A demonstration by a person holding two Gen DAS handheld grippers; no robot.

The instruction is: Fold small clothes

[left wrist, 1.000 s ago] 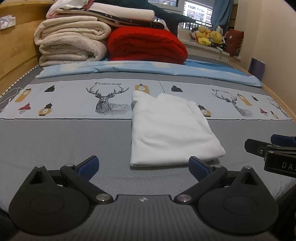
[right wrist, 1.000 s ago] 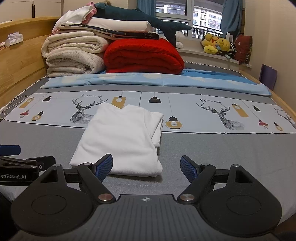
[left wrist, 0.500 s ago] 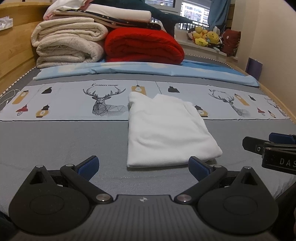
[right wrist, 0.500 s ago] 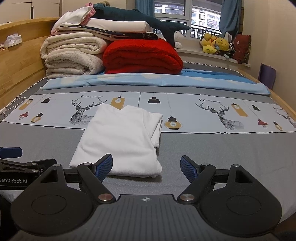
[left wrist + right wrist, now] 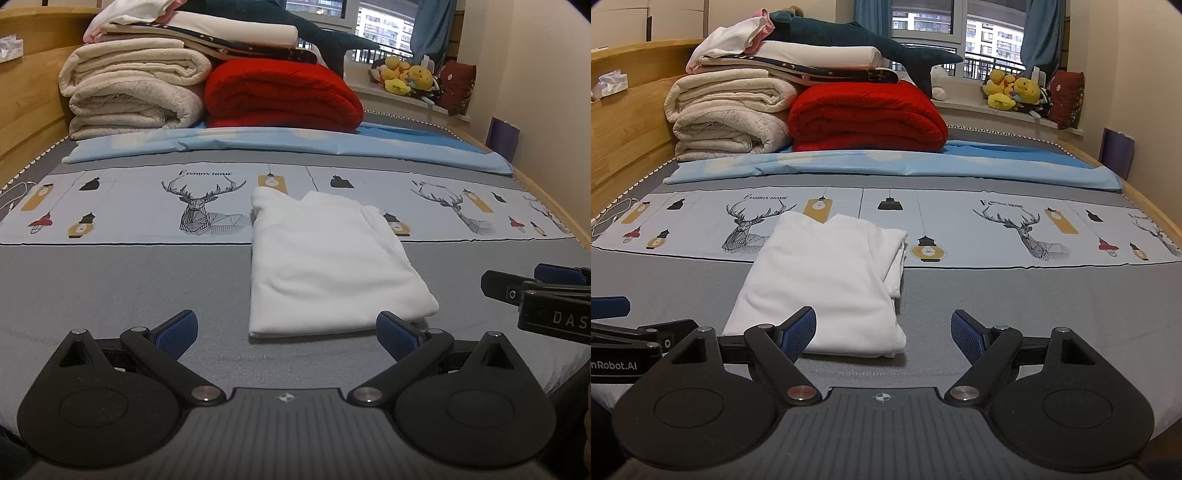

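A small white garment (image 5: 325,258) (image 5: 831,280) lies folded into a neat rectangle on the grey bed sheet (image 5: 110,288). My left gripper (image 5: 286,330) hovers just short of its near edge, jaws wide open and empty. My right gripper (image 5: 882,332) is open too, its left pad over the garment's near right corner, nothing between the pads. Each gripper shows at the edge of the other's view: the right gripper's fingers (image 5: 535,291) on the right, the left gripper's fingers (image 5: 628,332) on the left.
Rolled cream blankets (image 5: 133,88), a red quilt (image 5: 280,96) and stacked linens sit at the head of the bed, with a blue sheet (image 5: 295,144) in front. A wooden bed frame (image 5: 624,122) runs along the left. Plush toys (image 5: 1015,92) sit on the windowsill.
Both views have tilted down very slightly, so the garment sits a touch higher in frame. Both grippers stay open and the garment has not moved.
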